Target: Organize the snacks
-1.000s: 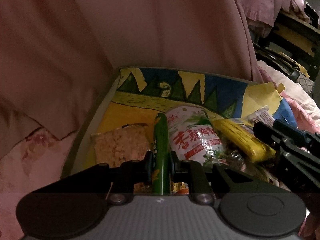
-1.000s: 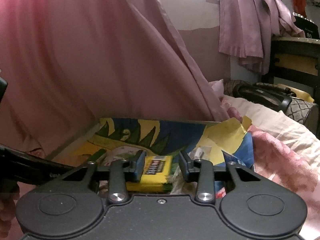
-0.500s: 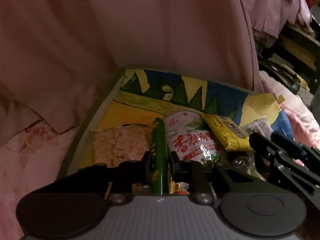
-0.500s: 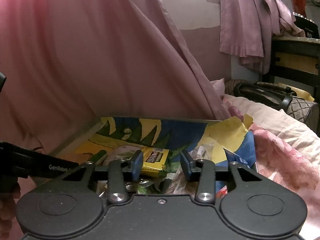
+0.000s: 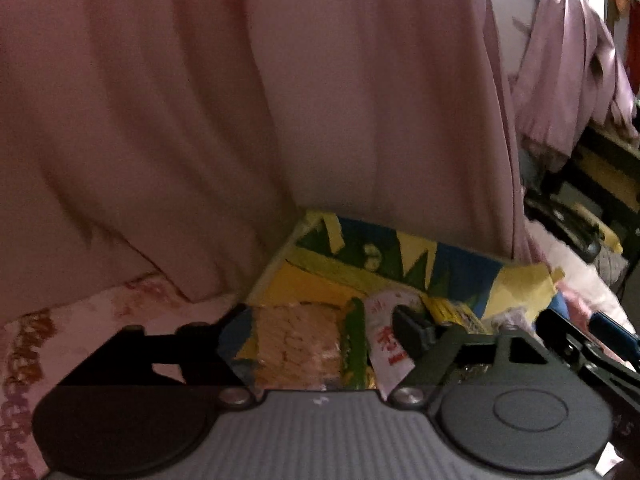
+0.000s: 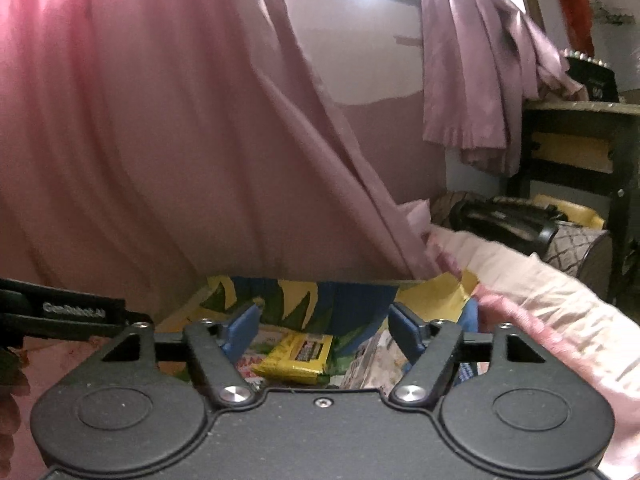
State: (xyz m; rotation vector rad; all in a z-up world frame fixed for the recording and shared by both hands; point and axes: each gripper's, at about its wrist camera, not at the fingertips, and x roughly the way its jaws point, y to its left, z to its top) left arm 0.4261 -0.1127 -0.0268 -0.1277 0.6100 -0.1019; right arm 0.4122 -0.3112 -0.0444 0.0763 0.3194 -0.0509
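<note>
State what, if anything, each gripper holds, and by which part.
Nothing. The left gripper and right gripper are opening, pads clear of the snacks in the box.

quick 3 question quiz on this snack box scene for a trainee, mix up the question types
1. True or false: the green stick snack lies in the painted box, free of the left gripper.
2. Which packet shows between the fingers of the right gripper? A) yellow packet B) purple tin C) brown bottle
3. Fill in: the clear pack of pale crackers lies directly ____ of the green stick snack in the left wrist view.

Key: 1 true, its jaws are opening and no pad touches it; 2 A, the yellow packet; 3 left.
</note>
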